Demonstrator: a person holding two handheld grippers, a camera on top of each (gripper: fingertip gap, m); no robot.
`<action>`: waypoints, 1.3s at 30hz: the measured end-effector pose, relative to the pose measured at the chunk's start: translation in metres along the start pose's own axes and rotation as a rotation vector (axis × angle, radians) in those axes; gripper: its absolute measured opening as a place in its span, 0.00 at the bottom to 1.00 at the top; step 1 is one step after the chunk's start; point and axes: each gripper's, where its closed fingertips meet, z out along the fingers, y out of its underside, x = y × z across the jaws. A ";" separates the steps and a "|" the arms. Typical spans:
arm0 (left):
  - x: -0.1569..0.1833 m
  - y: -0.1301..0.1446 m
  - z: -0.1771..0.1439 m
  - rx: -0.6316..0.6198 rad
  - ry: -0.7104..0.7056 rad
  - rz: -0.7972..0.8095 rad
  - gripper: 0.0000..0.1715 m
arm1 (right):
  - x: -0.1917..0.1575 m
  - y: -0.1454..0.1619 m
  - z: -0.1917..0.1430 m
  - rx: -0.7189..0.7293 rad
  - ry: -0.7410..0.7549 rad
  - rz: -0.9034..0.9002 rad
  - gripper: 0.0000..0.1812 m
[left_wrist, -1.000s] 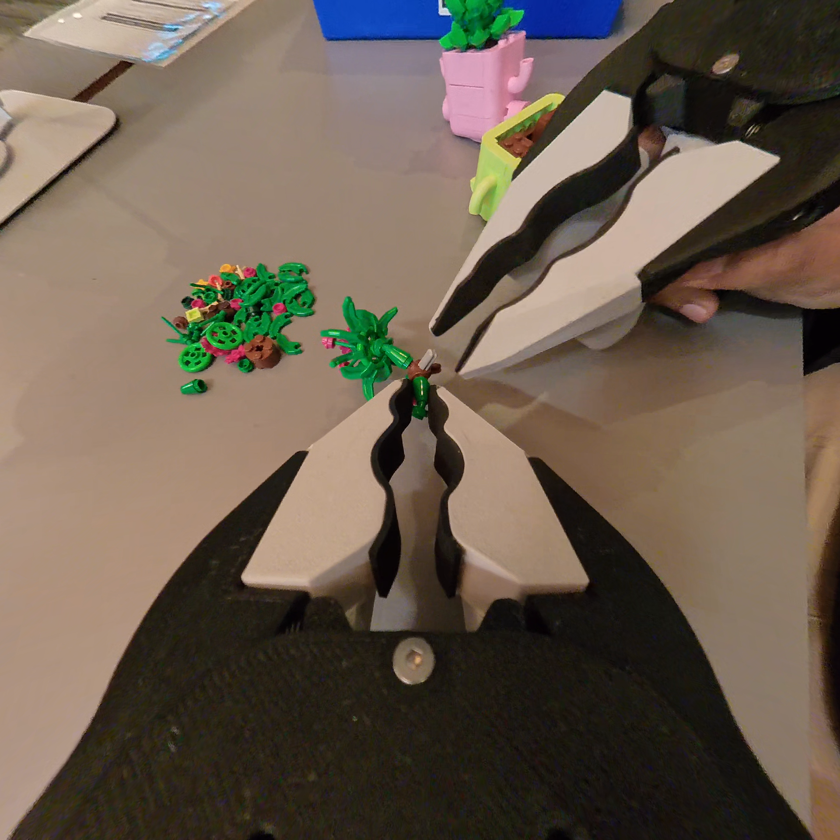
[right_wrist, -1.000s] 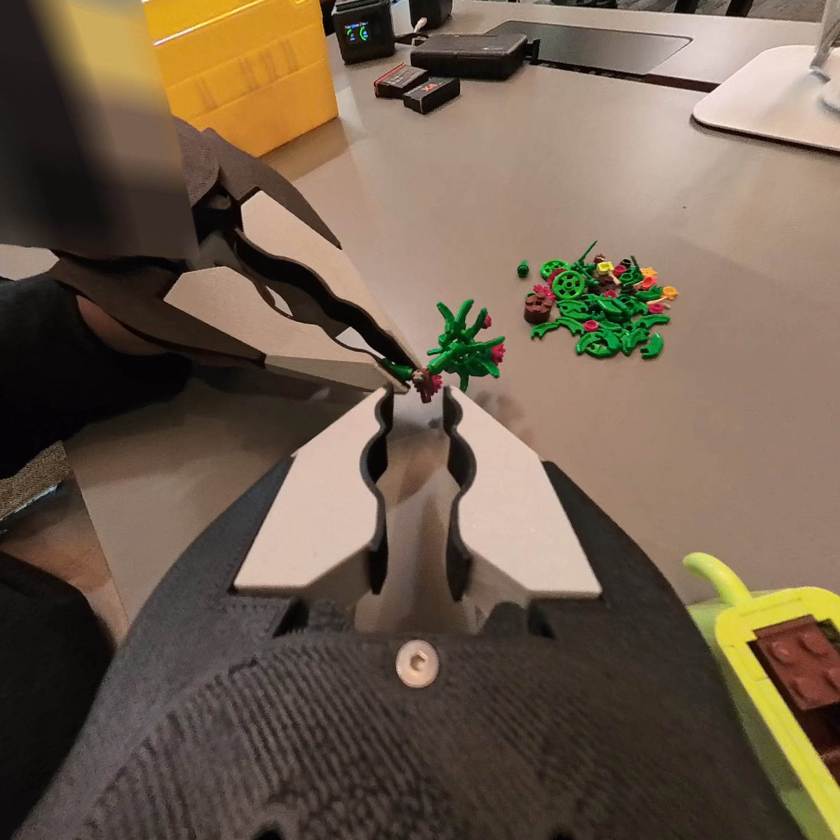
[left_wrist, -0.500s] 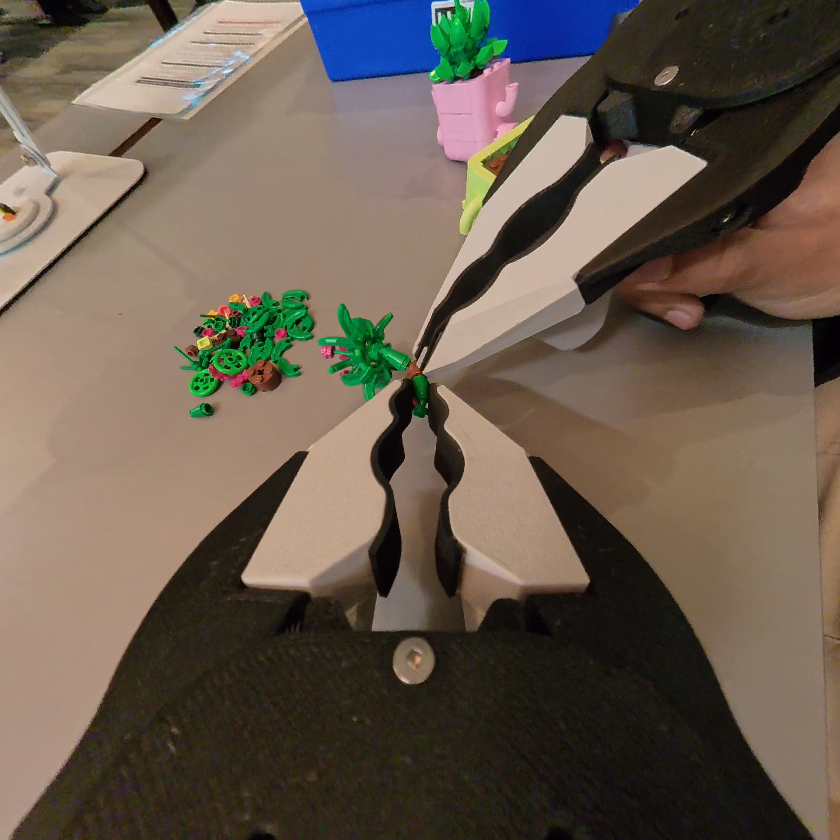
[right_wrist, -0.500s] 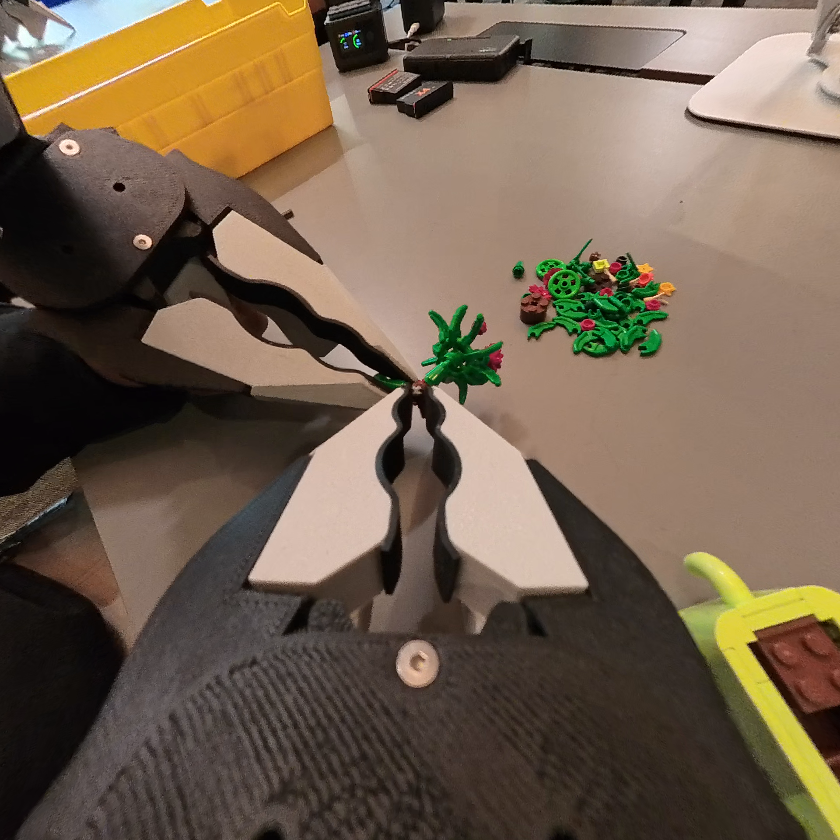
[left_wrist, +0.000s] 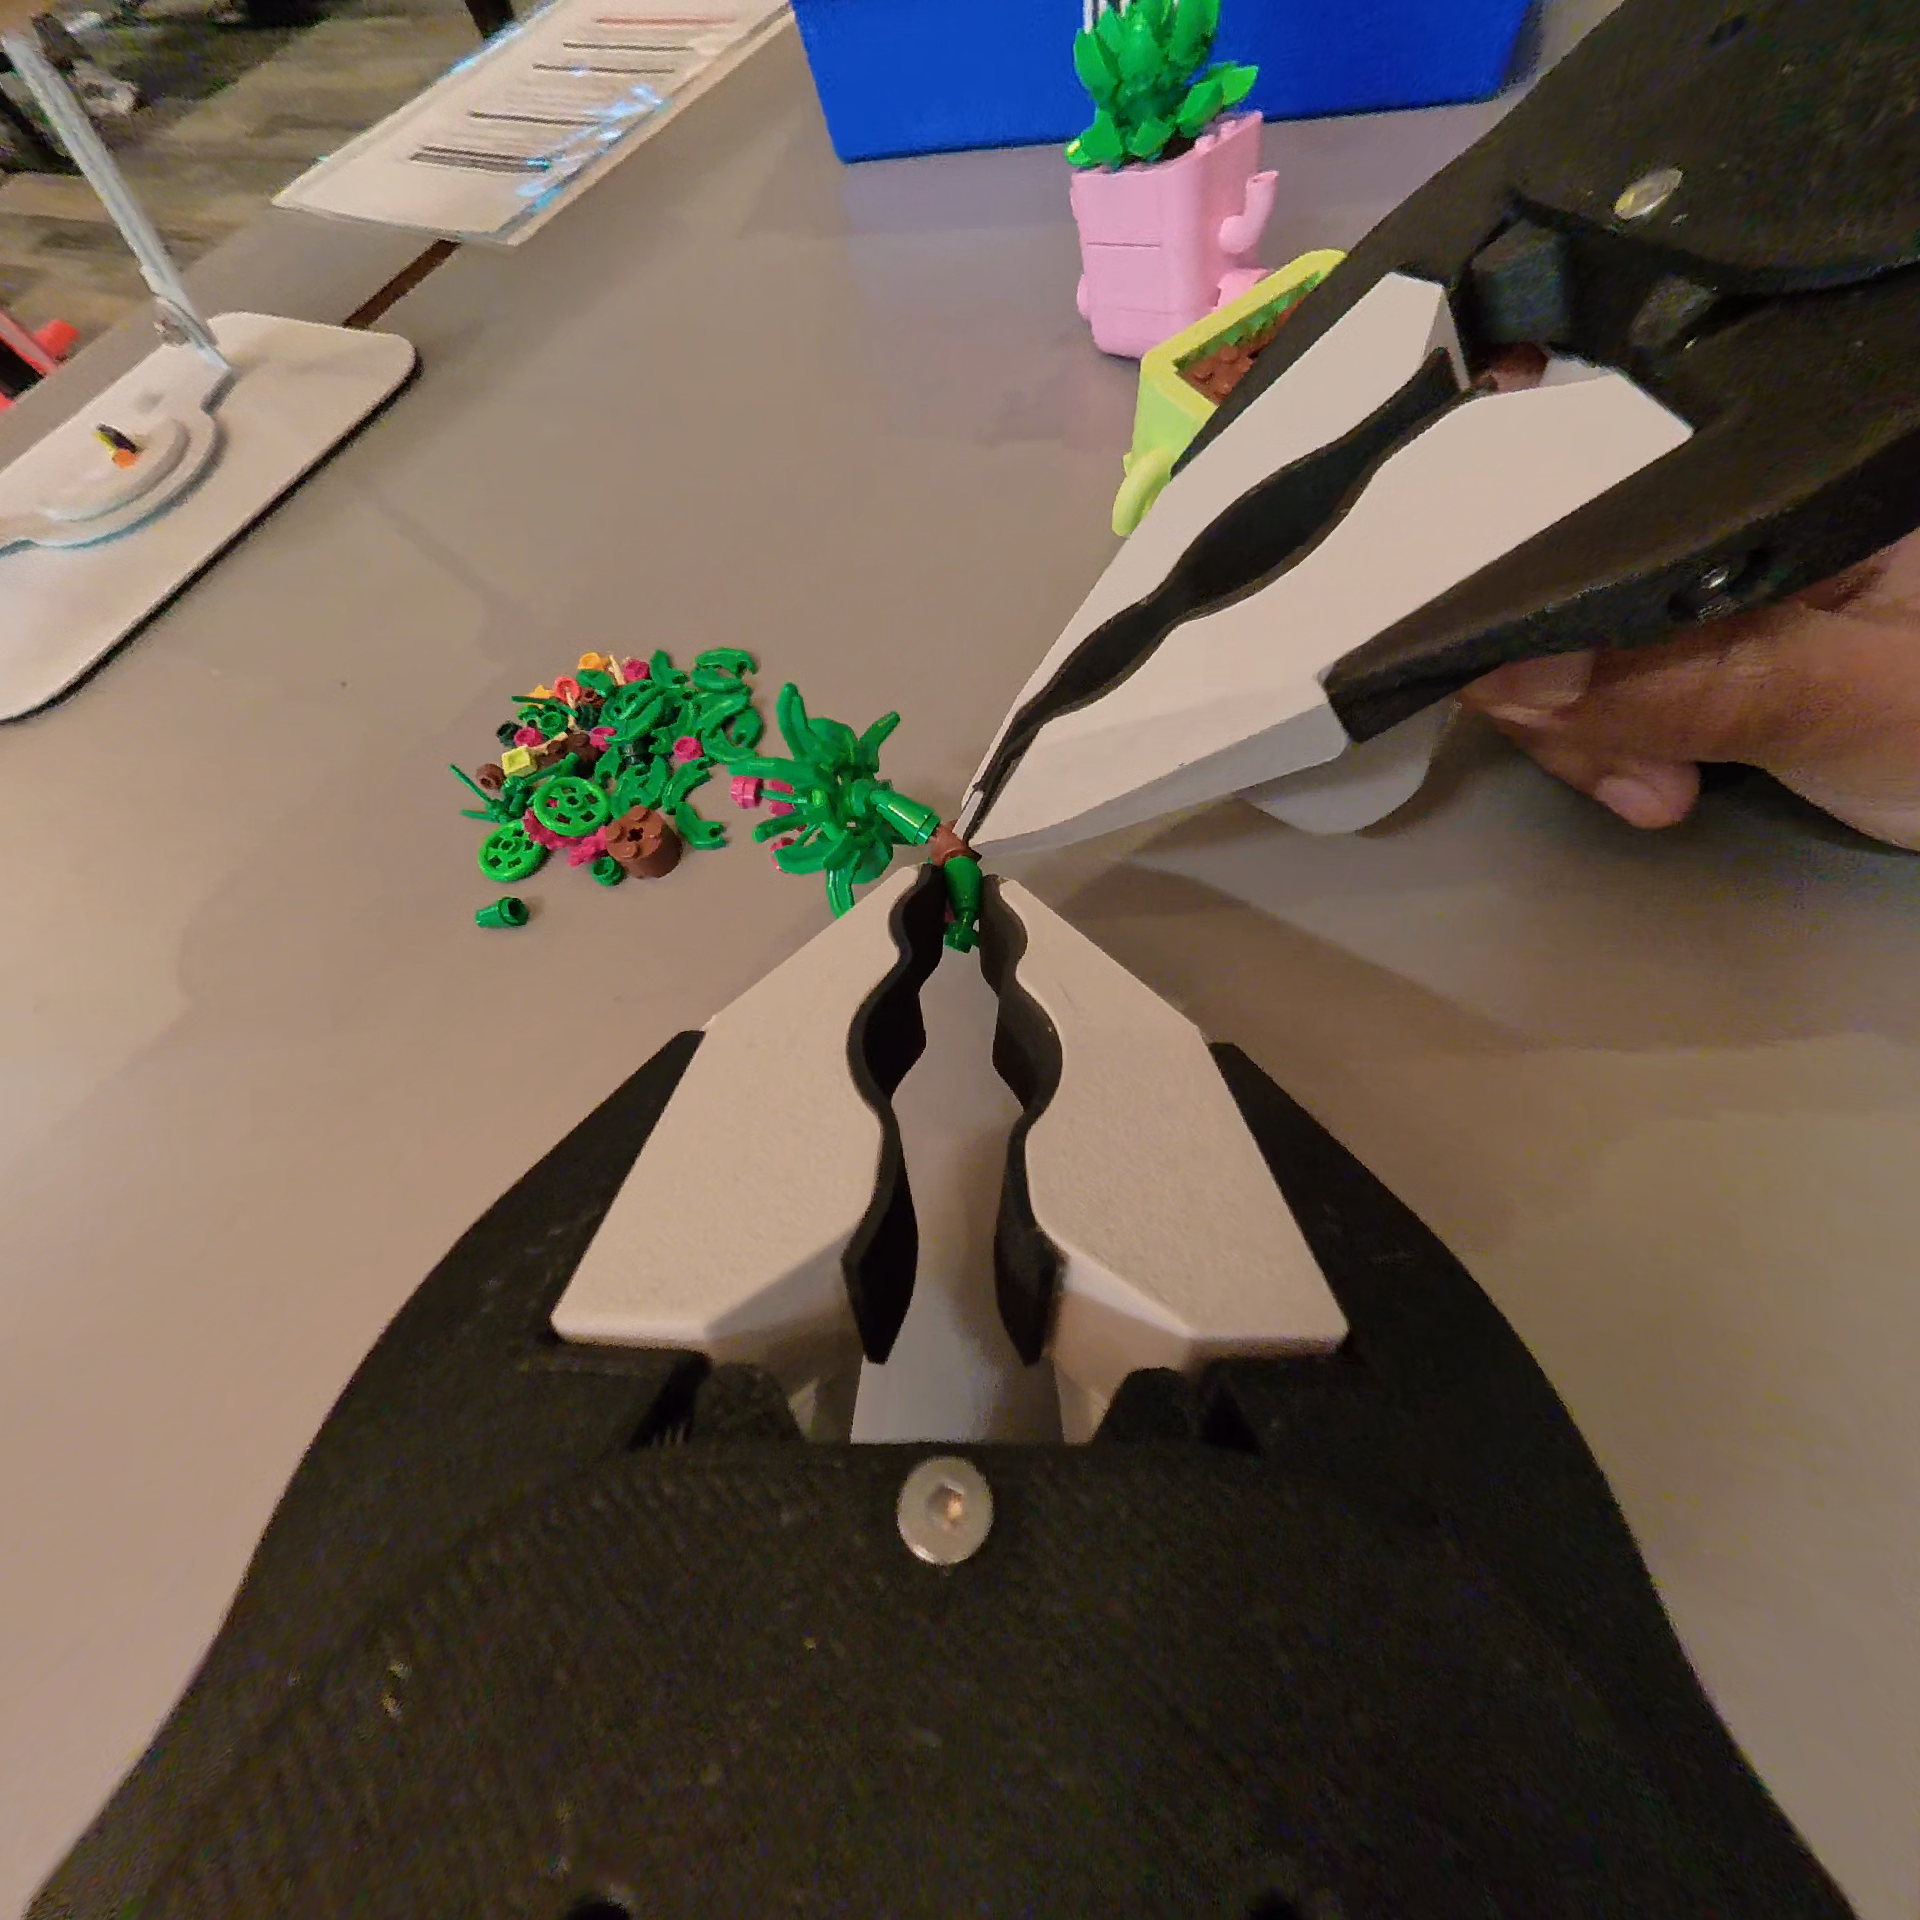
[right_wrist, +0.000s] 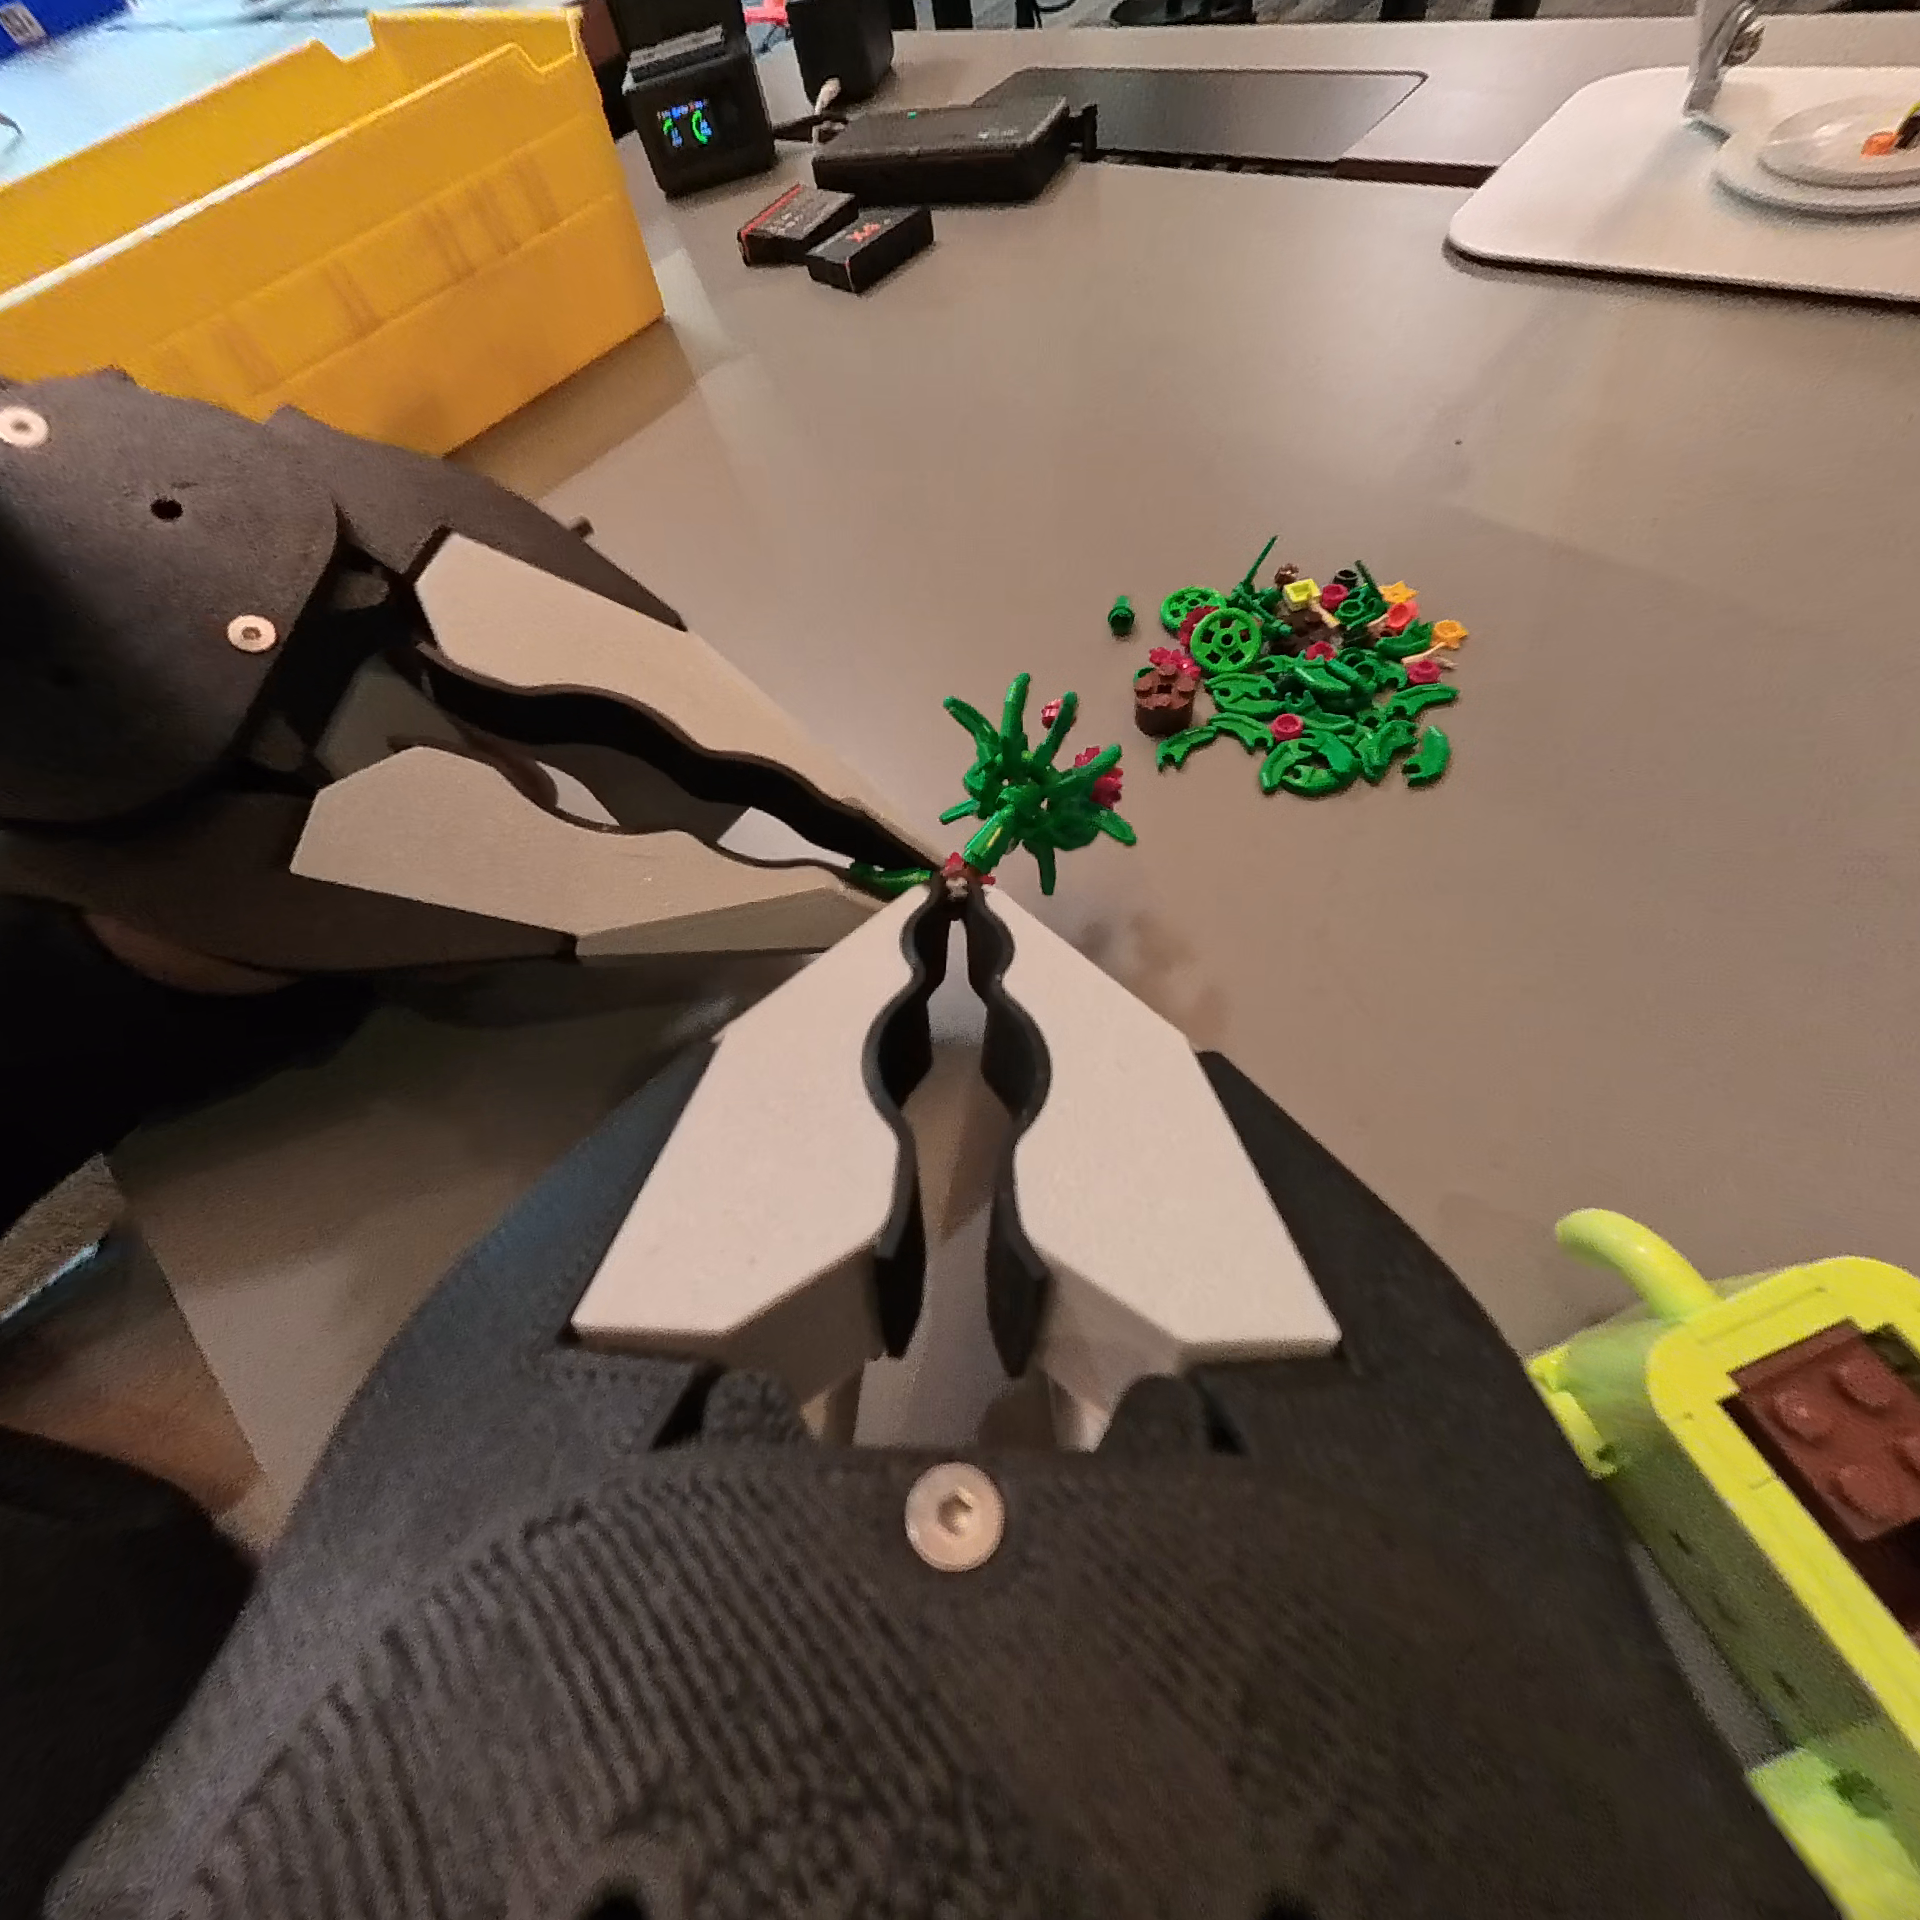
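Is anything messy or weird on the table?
A little. Loose toy leaves and flowers lie scattered in a heap on the grey table, with one green stud apart from it. Nothing looks broken. Both tongs pinch a leafy sprig.

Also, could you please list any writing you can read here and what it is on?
Sheet: printed lines, too blurred to read.
Screen: coloured figures, too small to read.
Two black boxes: red marks, illegible.
Toy plant, pink pot: no writing.
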 end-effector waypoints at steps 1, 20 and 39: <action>0.000 -0.002 0.000 0.008 -0.004 -0.011 0.02 | 0.000 -0.001 -0.001 0.009 -0.004 0.014 0.00; 0.000 -0.038 -0.023 0.284 -0.051 -0.126 0.06 | -0.007 -0.032 -0.019 0.247 -0.097 0.106 0.01; 0.008 -0.051 -0.035 0.495 0.510 -0.851 0.04 | -0.018 -0.049 -0.033 0.412 -0.013 -0.142 0.01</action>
